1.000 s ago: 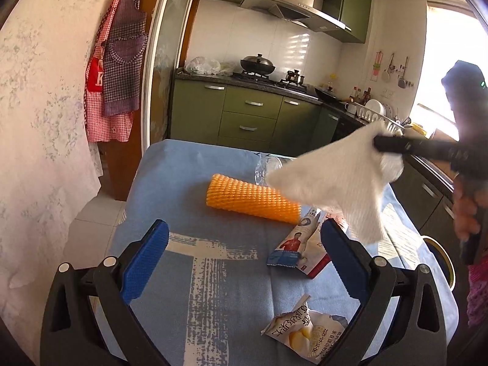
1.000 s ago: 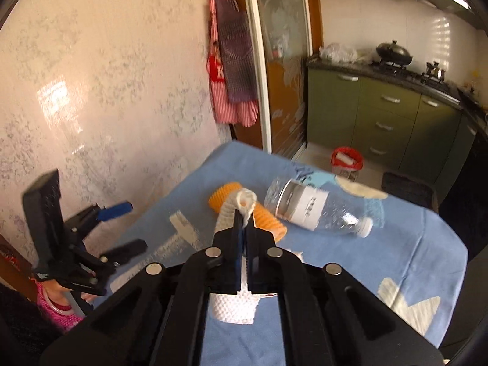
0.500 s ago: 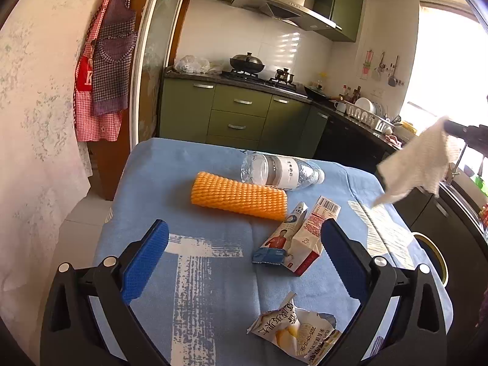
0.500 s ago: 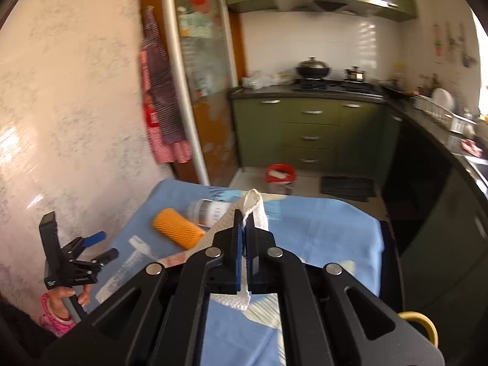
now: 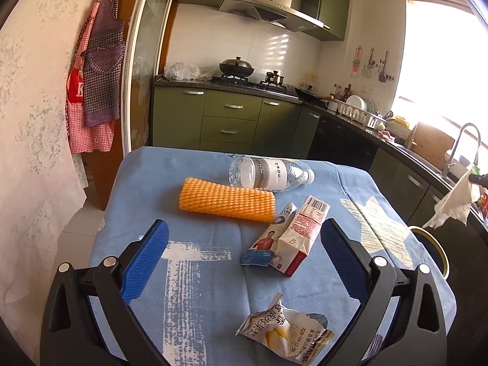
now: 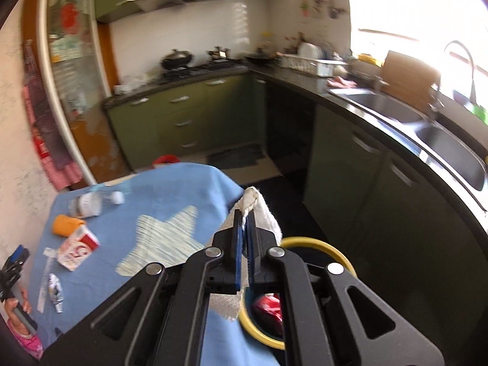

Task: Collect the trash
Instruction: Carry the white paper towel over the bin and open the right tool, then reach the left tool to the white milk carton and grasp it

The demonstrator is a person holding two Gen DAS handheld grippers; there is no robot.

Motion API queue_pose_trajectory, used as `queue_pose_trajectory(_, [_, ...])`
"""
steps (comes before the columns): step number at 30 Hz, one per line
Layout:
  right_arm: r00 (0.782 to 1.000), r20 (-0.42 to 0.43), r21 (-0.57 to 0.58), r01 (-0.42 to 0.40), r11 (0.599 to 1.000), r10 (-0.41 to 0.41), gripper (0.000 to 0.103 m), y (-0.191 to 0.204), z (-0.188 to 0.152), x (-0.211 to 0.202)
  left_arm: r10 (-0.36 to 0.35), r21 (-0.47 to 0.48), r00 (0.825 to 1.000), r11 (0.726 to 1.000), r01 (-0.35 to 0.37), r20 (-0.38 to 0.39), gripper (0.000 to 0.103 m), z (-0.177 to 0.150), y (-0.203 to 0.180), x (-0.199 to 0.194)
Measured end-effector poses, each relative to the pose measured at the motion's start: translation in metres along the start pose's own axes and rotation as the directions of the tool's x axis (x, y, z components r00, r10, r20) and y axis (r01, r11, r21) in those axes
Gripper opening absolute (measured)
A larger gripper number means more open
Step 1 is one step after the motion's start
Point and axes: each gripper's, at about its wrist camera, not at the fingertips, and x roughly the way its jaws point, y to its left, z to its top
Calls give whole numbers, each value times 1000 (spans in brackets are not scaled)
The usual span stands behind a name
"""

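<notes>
My right gripper (image 6: 243,231) is shut on a white paper towel (image 6: 259,210) and hangs past the table's right edge, above a yellow-rimmed bin (image 6: 317,245) with something red inside. The left wrist view shows that towel (image 5: 453,204) dangling at far right over the bin (image 5: 433,244). My left gripper (image 5: 244,259) stands open over the blue tablecloth (image 5: 198,274) with nothing between its fingers. Ahead of it lie an orange foam net (image 5: 227,199), a clear plastic bottle (image 5: 271,172), a milk carton (image 5: 300,238), a blue wrapper (image 5: 262,248) and a crumpled snack bag (image 5: 286,335).
Green kitchen cabinets (image 5: 228,122) and a hob stand behind the table. A dark counter with a sink (image 6: 451,149) runs along the right. Aprons (image 5: 94,76) hang on the left wall. A person's hand (image 6: 18,308) holds the left gripper at the table's near left.
My right gripper carried the paper towel from over the table's middle out past its right edge to above the bin, turning as it went. The left gripper stayed open and nearly still.
</notes>
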Motion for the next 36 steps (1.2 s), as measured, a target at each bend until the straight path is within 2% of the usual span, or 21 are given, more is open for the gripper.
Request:
queue_pose_trajectory(3, [997,-38,37,73,997,-72,4,-25,-16,13,2,22,1000,1000,-2,1,98,0,-5,1])
queue_pose_trajectory(6, [991,-74,63,112,992,-108,6,-45,-32,28,2,32,1000,999,-2,2,98,-1,-8,2])
queue_pose_trajectory(8, [984,-121,70,139,988,-130,26,-55,-43,44,1,31,1000,1000,-1,0,98,-2,-9,3])
queue_pose_trajectory(9, [982,-133,79,146,986,-135,44,-60,-47,48,-2,32,1000,999,3,-2,98,-2,-9,4])
queue_pose_trajectory(10, [979,-143,95,160,983,-145,48,-66,-52,54,-6,33,1000,999,6,-2,98,-2,-9,3])
queue_pose_trajectory(14, [983,-147,142,135,981,-114,48,-70,-58,57,-21,52,1000,998,20,6,98,-1,-12,2])
queue_pose_trajectory(20, [989,-141,131,49,990,-31,48,-48,-67,53,-50,90,999,995,51,-9,98,-3,-23,4])
queue_pose_trajectory(25, [988,-148,119,-22,993,39,48,-29,-74,52,-108,108,992,987,115,-68,98,-2,-34,7])
queue_pose_trajectory(29, [987,-142,113,-62,992,78,50,-19,-81,48,-186,149,967,966,212,-172,98,7,-45,18])
queue_pose_trajectory(31, [984,-144,115,-85,990,102,51,-15,-82,49,-234,200,944,938,281,-232,98,16,-52,28])
queue_pose_trajectory(34, [981,-150,113,-109,988,125,51,-9,-86,52,-262,261,912,900,348,-316,98,30,-62,47])
queue_pose_trajectory(36, [978,-152,116,-123,986,140,51,-7,-87,54,-257,301,899,879,371,-356,98,36,-68,61])
